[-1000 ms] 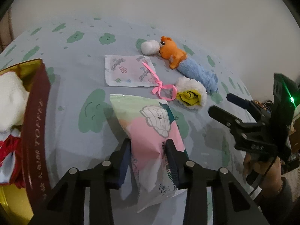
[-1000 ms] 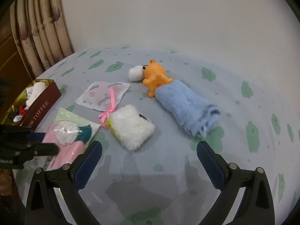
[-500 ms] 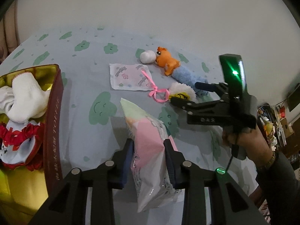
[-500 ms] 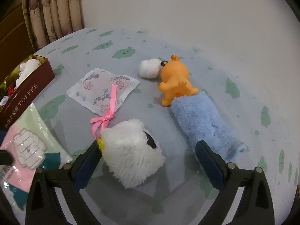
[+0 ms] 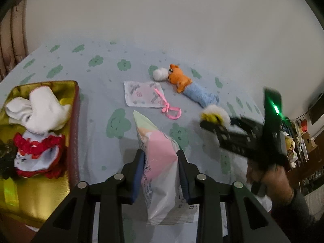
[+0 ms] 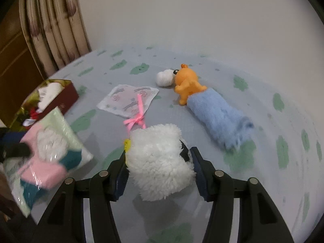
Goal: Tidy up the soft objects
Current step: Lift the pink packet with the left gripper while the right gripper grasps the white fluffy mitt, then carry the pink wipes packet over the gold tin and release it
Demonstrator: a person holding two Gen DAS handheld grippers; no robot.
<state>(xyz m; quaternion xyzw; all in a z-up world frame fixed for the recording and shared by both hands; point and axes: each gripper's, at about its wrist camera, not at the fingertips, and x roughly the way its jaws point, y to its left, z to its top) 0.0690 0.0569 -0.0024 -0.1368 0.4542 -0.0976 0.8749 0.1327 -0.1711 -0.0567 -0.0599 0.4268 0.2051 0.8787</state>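
My left gripper [image 5: 160, 156] is shut on a pink and pale green plastic packet [image 5: 160, 151], which hangs lifted off the bedsheet; the same packet [image 6: 46, 147] shows blurred at the left of the right wrist view. My right gripper [image 6: 158, 156] straddles a white fluffy toy [image 6: 158, 158] lying on the sheet. Its jaws are closing and both pads touch the fluff's sides. In the left wrist view that toy [image 5: 212, 111] is half hidden behind the blurred right gripper, held by a person's hand [image 5: 273, 178].
An open gold tin [image 5: 74, 121] with white socks [image 5: 40, 109] and red-trimmed cloth sits at the left. On the sheet lie a flat flowered sachet [image 6: 129, 99], a pink ribbon [image 6: 137, 117], a white ball [image 6: 163, 79], an orange toy [image 6: 187, 83] and a rolled blue towel [image 6: 216, 117].
The left gripper has risen with the packet toward the tin's side. The right gripper moved forward over the white fluffy toy and its jaws narrowed from wide apart to the toy's sides.
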